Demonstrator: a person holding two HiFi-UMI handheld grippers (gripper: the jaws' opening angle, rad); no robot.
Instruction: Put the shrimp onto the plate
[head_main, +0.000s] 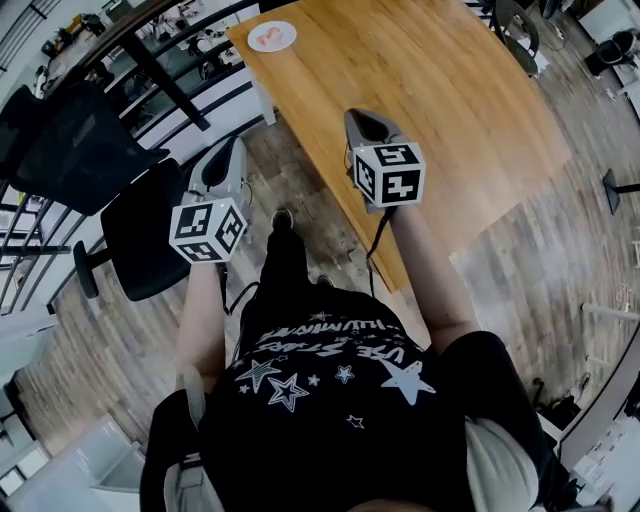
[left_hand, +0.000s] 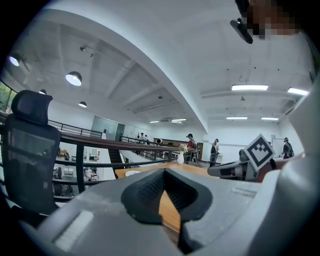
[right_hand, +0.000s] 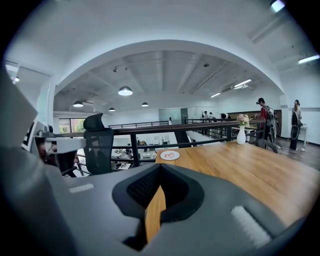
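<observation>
A white plate (head_main: 272, 36) lies at the far left corner of the wooden table (head_main: 450, 90), with the pink shrimp (head_main: 267, 38) on it. In the right gripper view the plate (right_hand: 169, 155) and shrimp (right_hand: 169, 154) show far ahead of the jaws. My right gripper (head_main: 362, 120) hangs over the table's near edge, shut and empty (right_hand: 160, 168). My left gripper (head_main: 232, 150) is held off the table's left side above the floor, fingertips together with nothing between them (left_hand: 164, 171). From the left gripper view the plate (left_hand: 133, 173) is a small sliver.
A black office chair (head_main: 140, 235) stands left of the person, near a black railing (head_main: 150, 60). A vase of flowers (right_hand: 241, 135) sits at the table's far end. People stand in the background (right_hand: 263, 117). Wood floor surrounds the table.
</observation>
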